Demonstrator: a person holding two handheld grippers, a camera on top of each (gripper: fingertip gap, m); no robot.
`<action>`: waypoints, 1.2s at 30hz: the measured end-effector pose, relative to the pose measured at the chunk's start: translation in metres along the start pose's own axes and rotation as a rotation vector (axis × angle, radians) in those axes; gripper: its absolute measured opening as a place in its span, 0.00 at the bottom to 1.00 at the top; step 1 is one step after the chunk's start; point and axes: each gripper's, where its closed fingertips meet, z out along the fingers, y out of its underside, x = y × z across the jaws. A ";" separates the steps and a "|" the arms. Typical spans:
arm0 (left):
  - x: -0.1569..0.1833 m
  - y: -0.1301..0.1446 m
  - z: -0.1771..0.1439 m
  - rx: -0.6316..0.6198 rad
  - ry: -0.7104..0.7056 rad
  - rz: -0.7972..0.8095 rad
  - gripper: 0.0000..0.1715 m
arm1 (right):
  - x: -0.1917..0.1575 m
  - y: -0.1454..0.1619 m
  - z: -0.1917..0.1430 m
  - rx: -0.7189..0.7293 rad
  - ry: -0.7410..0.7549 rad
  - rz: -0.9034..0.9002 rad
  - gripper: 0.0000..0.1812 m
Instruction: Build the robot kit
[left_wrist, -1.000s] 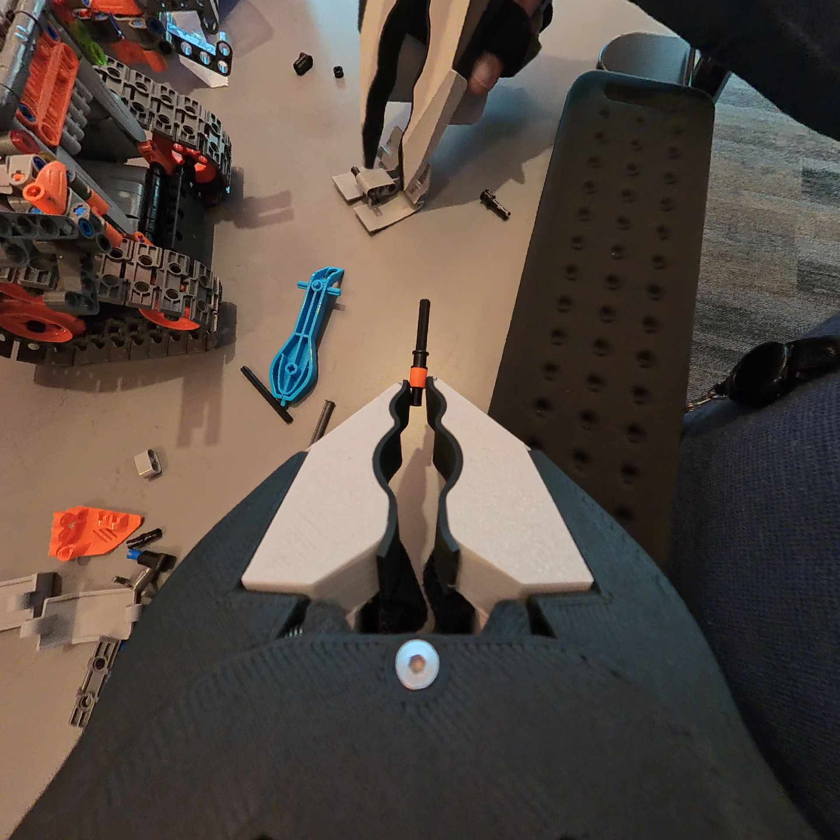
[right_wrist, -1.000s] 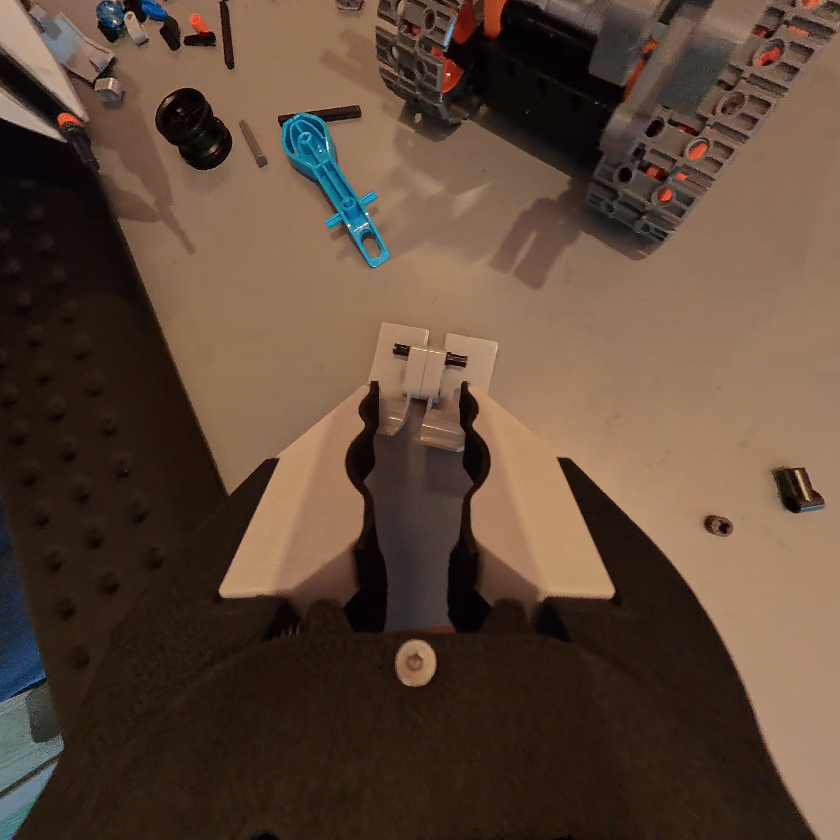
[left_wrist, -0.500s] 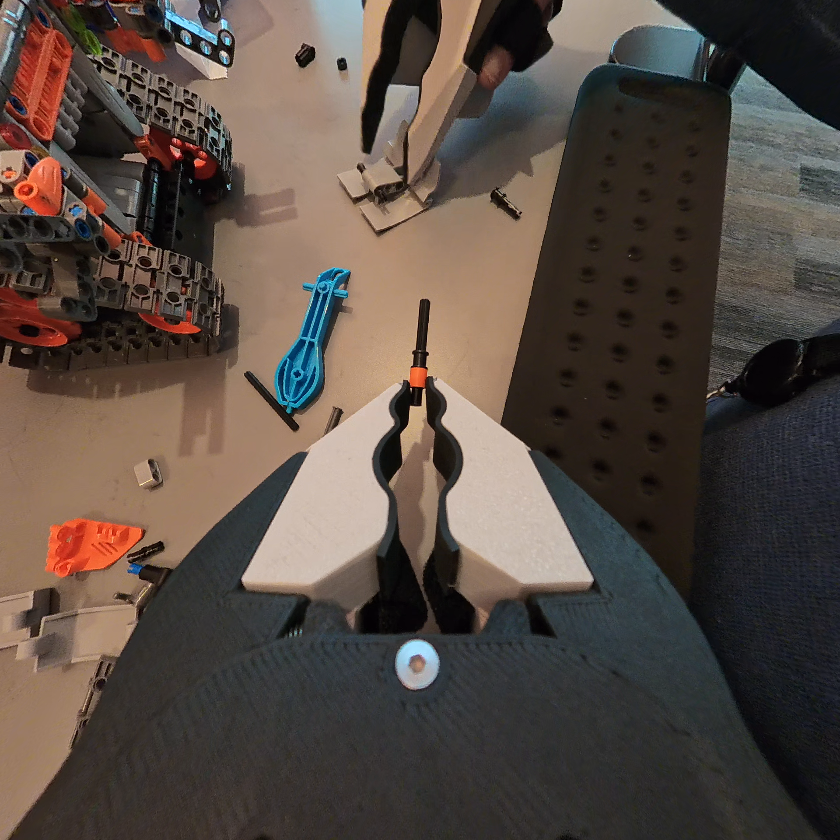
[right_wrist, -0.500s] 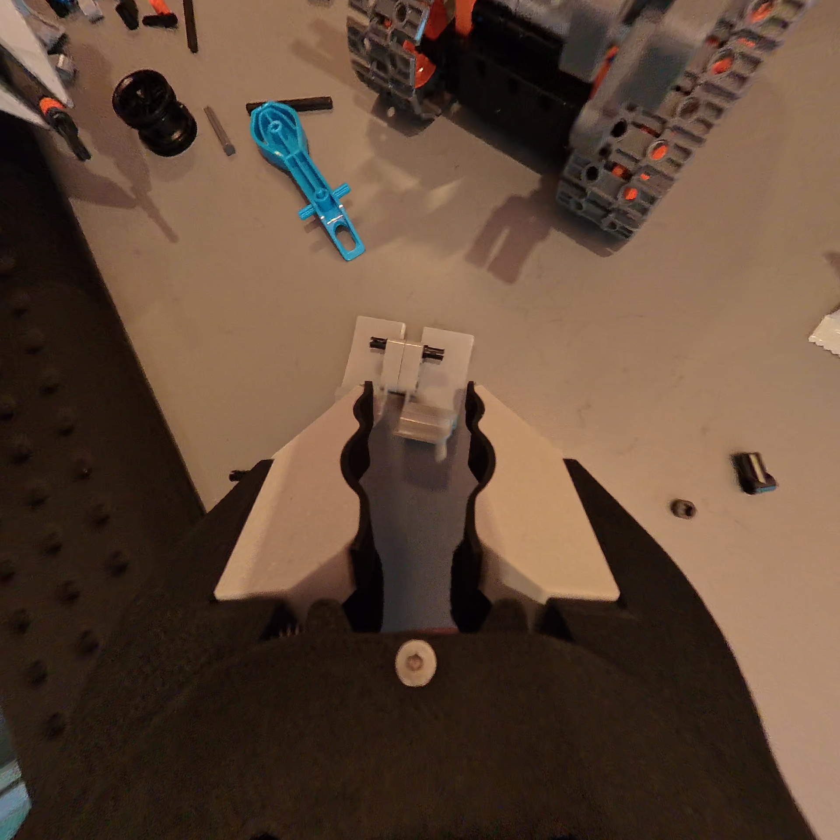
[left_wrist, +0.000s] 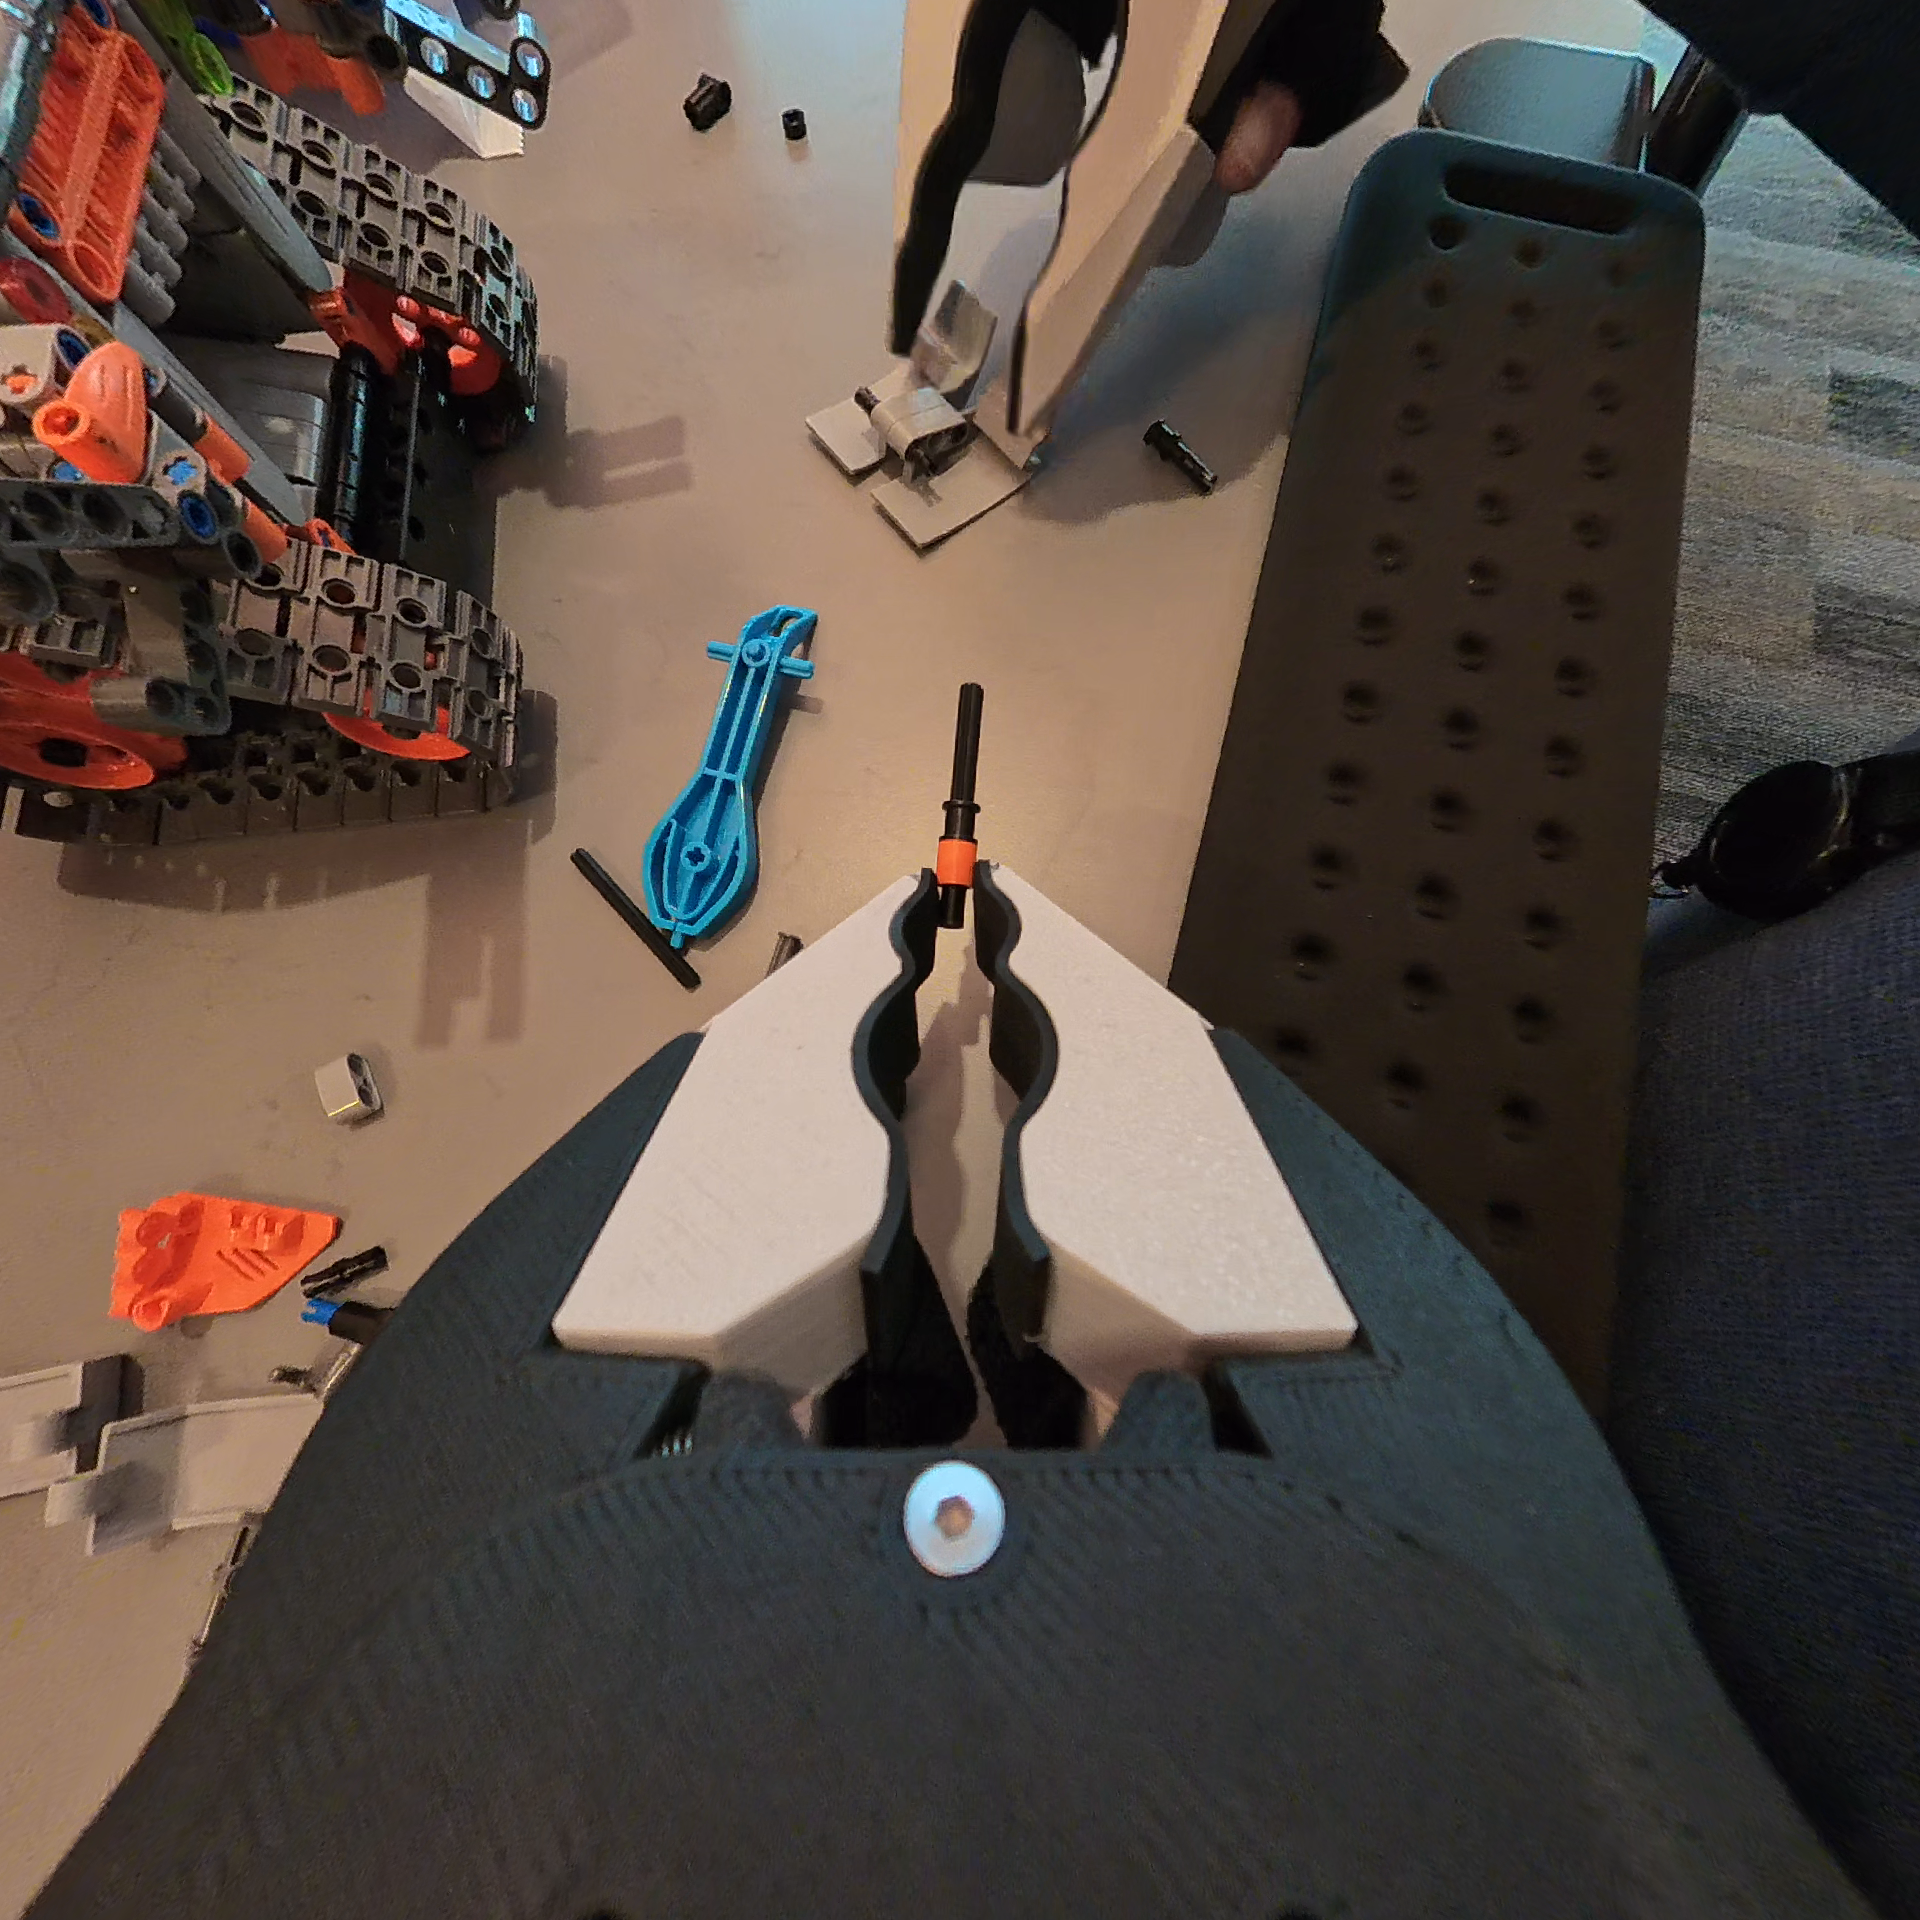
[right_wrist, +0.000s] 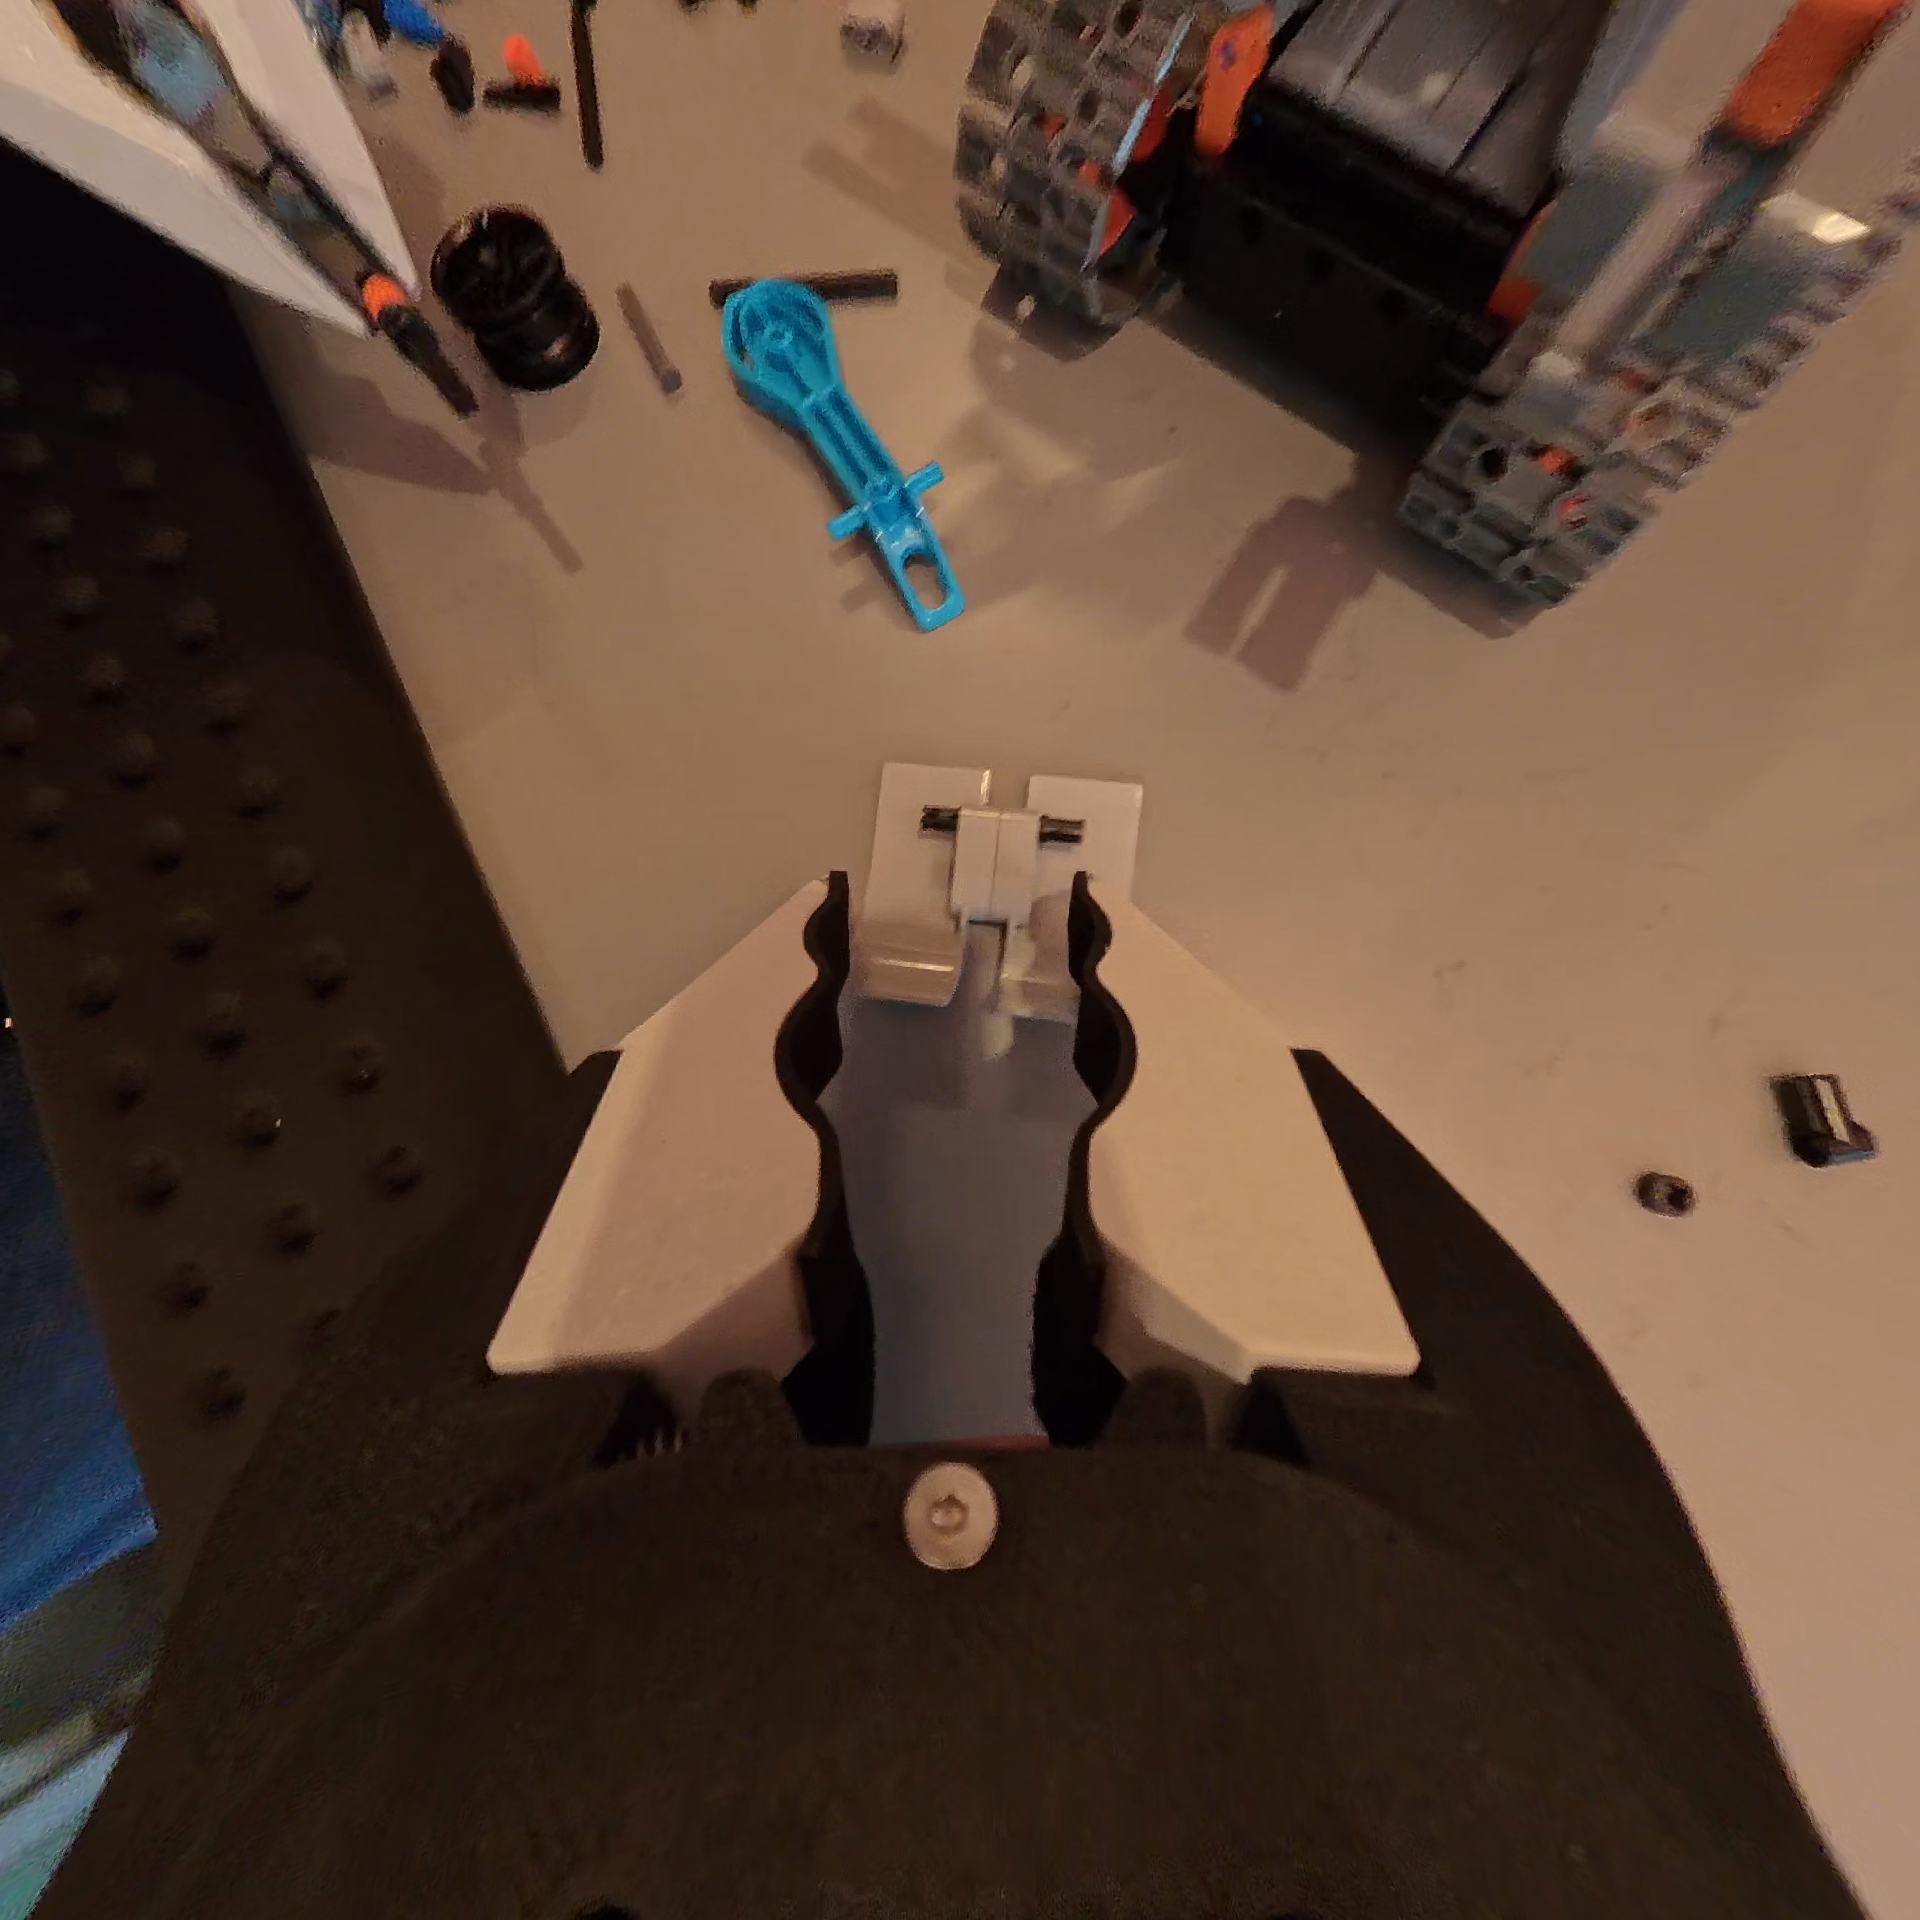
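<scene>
My left gripper (left_wrist: 951, 896) is shut on the lower end of a thin black axle (left_wrist: 964, 748) with an orange bush, held above the grey table. It also shows at the top left of the right wrist view (right_wrist: 390, 312). My right gripper (right_wrist: 956, 894) is shut on a light grey hinged panel piece (right_wrist: 997, 862) with a black pin through it. In the left wrist view the right gripper (left_wrist: 966, 384) stands steeply over that grey piece (left_wrist: 914, 436), which is low at the table top.
A tracked grey and orange brick vehicle (left_wrist: 312, 644) (right_wrist: 1455, 260) stands to one side. A blue lever tool (left_wrist: 727, 769) (right_wrist: 842, 436), a black wheel (right_wrist: 514, 301), an orange panel (left_wrist: 208, 1257) and small loose pins lie about. A dark perforated panel (left_wrist: 1455, 675) borders the table. My right fingertips sit around 15 cm from my left ones.
The right gripper has shifted with the grey piece and now stands closer and steeper in the left view. The left gripper has barely moved and still holds the axle.
</scene>
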 end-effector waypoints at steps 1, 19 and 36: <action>0.000 0.000 0.000 0.001 0.001 0.001 0.02 | 0.004 -0.004 -0.003 0.030 0.012 0.011 0.21; -0.003 -0.003 0.008 -0.012 0.010 0.000 0.02 | -0.019 0.007 0.012 -0.045 -0.079 0.028 0.22; -0.024 0.014 -0.012 0.050 -0.086 -0.032 0.02 | 0.011 -0.252 -0.027 0.334 0.269 -0.659 0.13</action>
